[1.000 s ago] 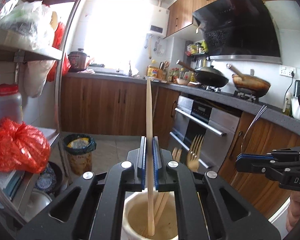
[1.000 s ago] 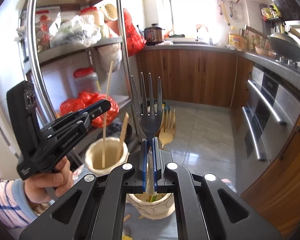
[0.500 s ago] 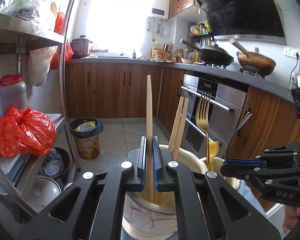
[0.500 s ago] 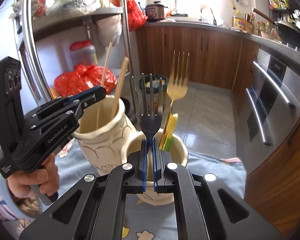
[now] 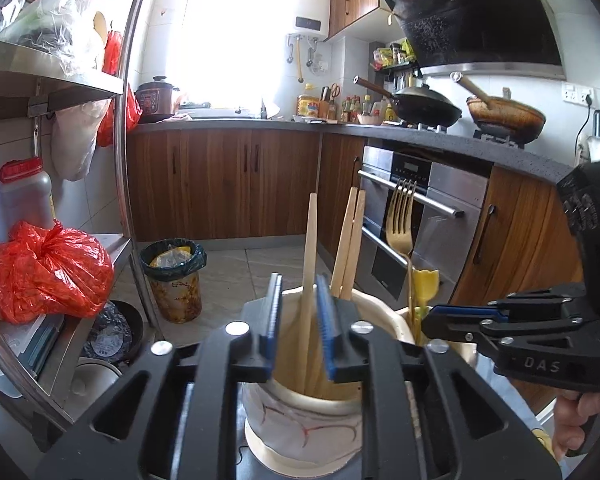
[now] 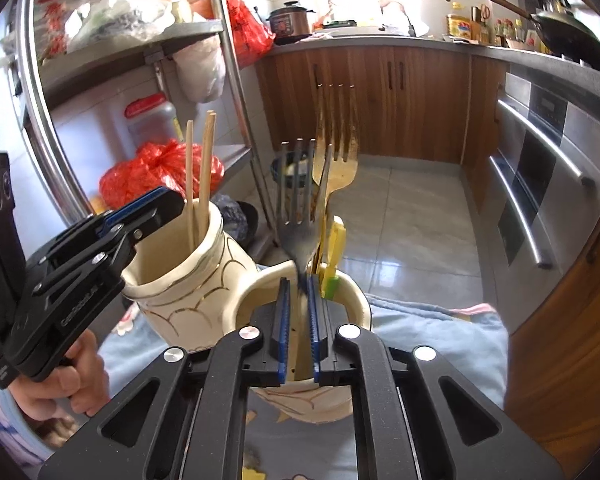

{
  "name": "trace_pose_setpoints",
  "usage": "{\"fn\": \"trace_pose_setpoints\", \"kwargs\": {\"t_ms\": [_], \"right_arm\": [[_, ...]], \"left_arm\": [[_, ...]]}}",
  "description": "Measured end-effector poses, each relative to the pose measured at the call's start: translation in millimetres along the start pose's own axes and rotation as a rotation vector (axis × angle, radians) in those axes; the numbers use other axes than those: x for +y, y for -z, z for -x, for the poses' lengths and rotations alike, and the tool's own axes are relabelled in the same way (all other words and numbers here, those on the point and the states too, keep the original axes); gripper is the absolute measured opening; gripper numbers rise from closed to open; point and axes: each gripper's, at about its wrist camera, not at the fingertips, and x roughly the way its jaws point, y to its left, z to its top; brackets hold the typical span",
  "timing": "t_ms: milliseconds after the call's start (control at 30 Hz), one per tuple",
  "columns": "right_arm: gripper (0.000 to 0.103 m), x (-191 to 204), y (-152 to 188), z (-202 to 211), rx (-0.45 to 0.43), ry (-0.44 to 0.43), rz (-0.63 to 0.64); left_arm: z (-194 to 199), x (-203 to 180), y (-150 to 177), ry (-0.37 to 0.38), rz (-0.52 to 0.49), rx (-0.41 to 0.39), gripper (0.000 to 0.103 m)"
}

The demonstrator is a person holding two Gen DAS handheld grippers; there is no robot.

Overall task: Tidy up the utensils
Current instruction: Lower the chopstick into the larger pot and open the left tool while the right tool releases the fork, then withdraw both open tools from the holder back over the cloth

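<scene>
My left gripper (image 5: 298,322) is open just above a cream jar (image 5: 300,420). A wooden chopstick (image 5: 309,248) stands loose between its jaws inside the jar, beside two more chopsticks (image 5: 350,240). My right gripper (image 6: 297,322) is open above a cream mug (image 6: 312,396). A steel fork (image 6: 300,208) stands in the mug, leaning free of the pads, with a gold fork (image 6: 337,152) and a yellow utensil (image 6: 334,248). In the right wrist view the jar (image 6: 188,280) holds chopsticks (image 6: 198,176) under the left gripper (image 6: 156,208).
A metal shelf rack (image 5: 120,152) with a red bag (image 5: 44,272) stands on the left. A bin (image 5: 174,276) sits on the floor. Oven and wood cabinets (image 5: 404,216) run along the right. A light blue cloth (image 6: 432,344) covers the table.
Both grippers have come down over the containers and opened. The left one let go of the chopstick in the jar. The right one let go of the steel fork in the mug.
</scene>
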Motion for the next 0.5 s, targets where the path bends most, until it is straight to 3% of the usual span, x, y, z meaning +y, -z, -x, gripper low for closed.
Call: {"fn": "trace_pose_setpoints", "kwargs": {"t_ms": [100, 300, 500], "right_arm": [[0.014, -0.5, 3.5, 5.5, -0.012, -0.002, -0.003], [0.04, -2.0, 19.4, 30.2, -0.065, -0.027, -0.025], [0.074, -4.6, 53.1, 49.3, -0.083, -0.018, -0.042]], "left_arm": [[10.3, 0.8, -0.6, 0.012, 0.004, -0.017, 0.03], [43.3, 6.3, 7.3, 0.044, 0.038, -0.045, 0.046], [72.8, 7.0, 31.2, 0.072, 0.042, -0.014, 0.055]]}}
